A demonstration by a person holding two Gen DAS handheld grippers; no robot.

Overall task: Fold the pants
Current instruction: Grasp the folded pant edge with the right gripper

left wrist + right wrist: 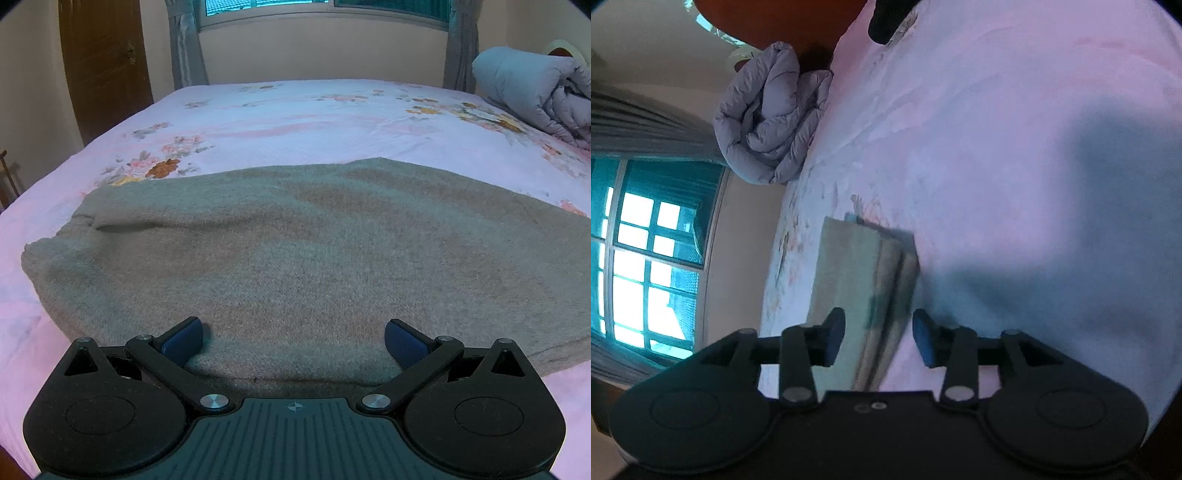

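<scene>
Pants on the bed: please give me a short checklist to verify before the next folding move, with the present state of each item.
1. Pants lie flat on the bed sheet: ok.
2. Left tool open, pads clear of the cloth: ok.
3. Right tool open, folded edge between its pads, not pinched: ok.
4. Rolled quilt lies apart from the pants: ok.
5. Layers aligned along the whole fold: cannot tell.

I'm in a home bedroom: floral bedsheet (295, 118), rolled duvet (535, 96) far right, curtained window (325, 11), wooden door (107, 62).

Grey-beige knit pants (295, 251), folded in layers, flat on bed
</scene>
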